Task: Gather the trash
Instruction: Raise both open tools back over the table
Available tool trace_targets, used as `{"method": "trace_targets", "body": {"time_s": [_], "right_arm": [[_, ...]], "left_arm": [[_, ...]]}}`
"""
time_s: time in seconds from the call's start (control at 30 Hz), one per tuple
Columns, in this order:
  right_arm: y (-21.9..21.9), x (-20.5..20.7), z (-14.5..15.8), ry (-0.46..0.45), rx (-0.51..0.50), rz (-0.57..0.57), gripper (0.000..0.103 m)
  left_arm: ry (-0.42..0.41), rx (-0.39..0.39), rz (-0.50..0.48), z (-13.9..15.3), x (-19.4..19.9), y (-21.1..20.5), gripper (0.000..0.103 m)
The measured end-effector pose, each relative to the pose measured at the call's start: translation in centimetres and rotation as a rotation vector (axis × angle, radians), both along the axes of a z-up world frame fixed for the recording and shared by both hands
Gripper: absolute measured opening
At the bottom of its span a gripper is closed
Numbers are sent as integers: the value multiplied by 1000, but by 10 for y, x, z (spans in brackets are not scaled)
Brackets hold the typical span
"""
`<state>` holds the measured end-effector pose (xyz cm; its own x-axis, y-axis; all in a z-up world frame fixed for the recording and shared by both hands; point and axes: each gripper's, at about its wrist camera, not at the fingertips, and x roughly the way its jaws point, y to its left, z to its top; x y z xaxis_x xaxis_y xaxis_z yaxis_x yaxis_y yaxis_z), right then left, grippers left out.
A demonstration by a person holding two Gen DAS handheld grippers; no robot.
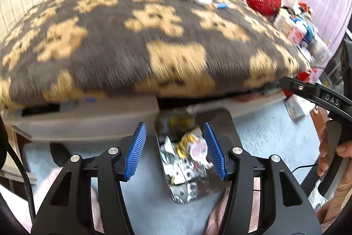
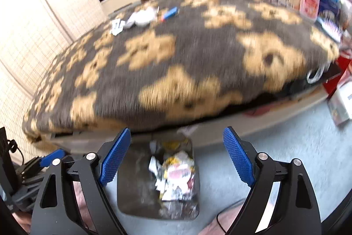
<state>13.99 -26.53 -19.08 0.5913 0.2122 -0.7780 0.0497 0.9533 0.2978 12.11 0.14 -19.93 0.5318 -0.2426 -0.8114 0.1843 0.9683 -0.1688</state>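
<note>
The trash still to collect, crumpled white paper [image 2: 140, 18] with a small blue piece [image 2: 170, 13] beside it, lies on the far part of the brown-and-tan blanket [image 2: 187, 58] covering the bed. We judge it light, soft and springy, so we should pinch each wad across its bulk rather than at a loose corner. Below us on the pale floor stands the bin [image 2: 136, 191], already holding wrappers and scraps. Our left gripper [image 1: 176, 148] hangs over it with jaws about half apart and nothing between them; our right gripper [image 2: 177, 158] stands wide open, also empty. Bottles and red bags crowd the bed's right edge
</note>
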Motion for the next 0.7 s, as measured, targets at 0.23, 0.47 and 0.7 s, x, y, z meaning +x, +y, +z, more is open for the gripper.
{"method": "trace_targets", "body": {"time_s": [0.23,0.47,0.7], "right_arm": [[-6,61,34,-88,-31,-24,87],[0,135,38,-91,-35,-20,87],[5,199,26,-75,-16,-22,77]], "left_arm": [[-60,27,16,32,65,7,58],[-104,40,21,49,137,3,71],[-115,60,36,50,211,-3,84]]}}
